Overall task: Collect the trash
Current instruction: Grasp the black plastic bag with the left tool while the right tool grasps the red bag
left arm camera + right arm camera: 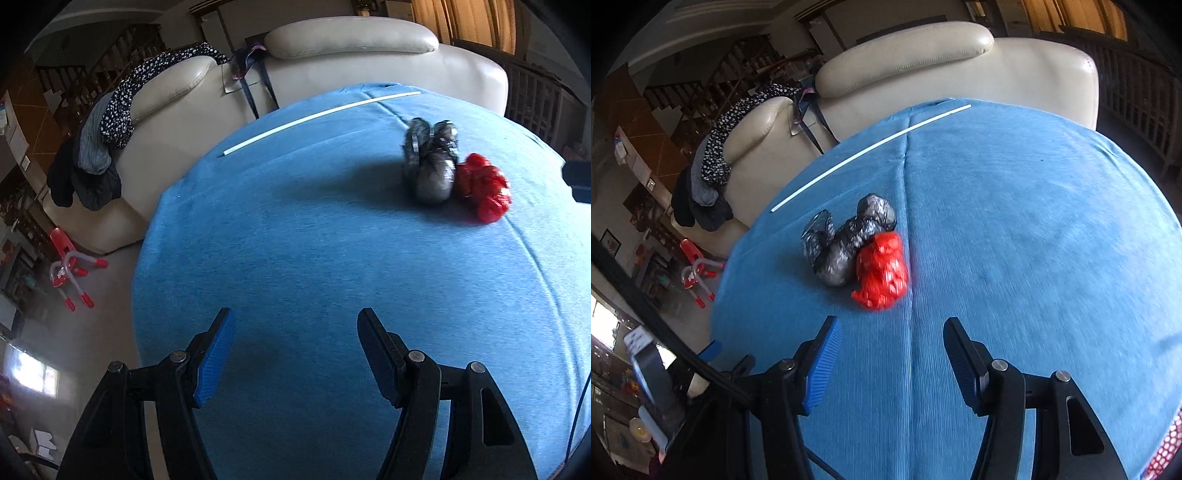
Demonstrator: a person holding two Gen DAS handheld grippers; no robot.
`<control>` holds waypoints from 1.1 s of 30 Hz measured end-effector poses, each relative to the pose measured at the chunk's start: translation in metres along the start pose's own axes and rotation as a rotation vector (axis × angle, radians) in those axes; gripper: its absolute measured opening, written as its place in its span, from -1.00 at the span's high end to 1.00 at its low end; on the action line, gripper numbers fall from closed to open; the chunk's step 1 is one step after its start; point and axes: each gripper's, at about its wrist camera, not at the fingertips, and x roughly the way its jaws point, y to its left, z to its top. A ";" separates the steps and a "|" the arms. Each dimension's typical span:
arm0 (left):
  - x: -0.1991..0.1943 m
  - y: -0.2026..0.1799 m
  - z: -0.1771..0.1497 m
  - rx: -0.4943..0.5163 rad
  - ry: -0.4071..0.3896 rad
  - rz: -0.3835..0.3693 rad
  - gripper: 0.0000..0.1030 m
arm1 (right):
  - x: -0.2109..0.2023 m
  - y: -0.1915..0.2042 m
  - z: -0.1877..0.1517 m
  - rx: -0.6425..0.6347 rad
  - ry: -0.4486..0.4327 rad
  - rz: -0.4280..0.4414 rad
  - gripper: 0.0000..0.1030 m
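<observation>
The right claw [890, 363] hangs over the blue cloth [1015, 240] with its jaws apart and nothing between them. Just ahead of it and slightly left lies the red bag [882, 271], crumpled and touching the grey bag [846, 240], a knotted bundle just beyond it. The left claw [295, 354] is also spread and empty, well back from both bags, which sit far and to the right in its view: grey bag [430, 164], red bag [484, 188]. A thin white stick [868, 149] lies near the far edge of the cloth.

The likely trouble is the two bags touching: a pinch aimed at the red one could catch the grey one's edge or nudge both away. Thin plastic may also slip from the pads if only a loose fold is caught. Pressing too low could snag and drag the cloth.
</observation>
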 end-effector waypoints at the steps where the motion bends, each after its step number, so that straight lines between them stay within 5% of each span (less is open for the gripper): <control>1: 0.002 0.003 0.002 0.019 -0.009 -0.026 -0.34 | 0.006 0.000 0.005 0.001 0.001 -0.004 -0.19; 10: 0.013 0.015 0.040 0.034 -0.037 -0.060 -0.34 | 0.088 0.006 0.041 0.026 0.090 0.014 -0.18; 14: 0.012 0.003 0.067 0.072 -0.056 -0.145 -0.34 | 0.116 0.013 0.042 0.000 0.122 0.008 0.15; 22: 0.033 -0.059 0.116 0.141 -0.044 -0.347 -0.34 | 0.071 -0.017 0.027 0.016 0.031 0.028 0.16; 30: 0.069 -0.123 0.135 0.191 0.033 -0.392 -0.35 | 0.026 -0.061 -0.011 0.084 0.026 0.016 0.16; 33: 0.083 -0.120 0.130 0.118 0.107 -0.395 0.28 | 0.017 -0.066 -0.024 0.103 0.019 0.017 0.16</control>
